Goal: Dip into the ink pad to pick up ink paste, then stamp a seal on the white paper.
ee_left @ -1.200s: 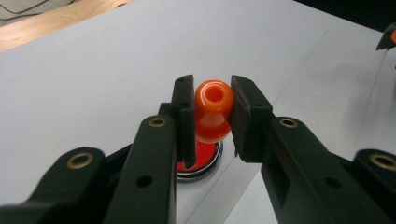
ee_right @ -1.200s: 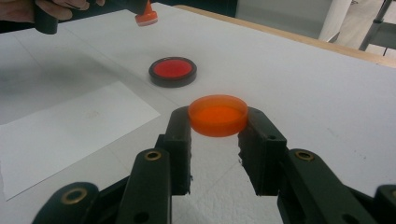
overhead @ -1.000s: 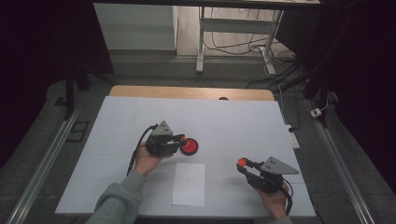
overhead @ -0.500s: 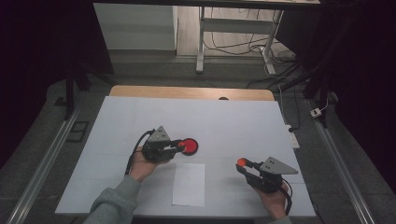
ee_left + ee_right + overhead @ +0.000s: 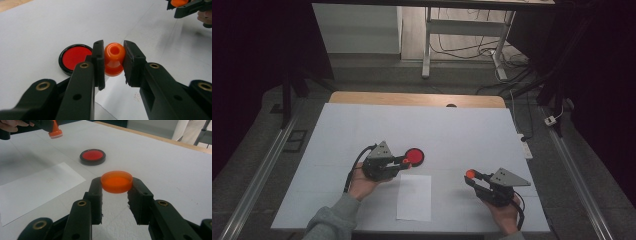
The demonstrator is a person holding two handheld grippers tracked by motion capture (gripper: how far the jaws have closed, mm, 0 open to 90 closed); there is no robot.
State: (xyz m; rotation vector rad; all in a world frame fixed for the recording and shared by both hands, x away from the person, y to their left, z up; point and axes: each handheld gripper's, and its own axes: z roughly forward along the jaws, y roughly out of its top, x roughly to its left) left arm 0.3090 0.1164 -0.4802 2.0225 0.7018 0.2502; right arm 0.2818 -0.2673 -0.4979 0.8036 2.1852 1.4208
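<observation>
The sheet of white paper (image 5: 414, 196) lies flat at the near edge of the white table (image 5: 492, 135), between the two hands. At its near right, the right gripper (image 5: 116, 185) is clamped on one shallow translucent orange plastic cap (image 5: 116, 181), held clear of the table and level. At the near left, the left gripper (image 5: 113, 58) grips one orange plastic stamp (image 5: 114, 59) by its knobbed handle, printing face down, raised above the table just beside the pad and short of the paper's far edge. One round ink pad, a black rim around a red cushion (image 5: 414, 156), rests on the table just beyond the paper.

Step in hand, as judged: the stamp is uncapped and sits between pad and paper, either about to be inked or about to print. The next move calls for lowering the stamp squarely, face flat, with the cap kept aside.

Count: one paper, one stamp, one cap, one ink pad, two grippers.
</observation>
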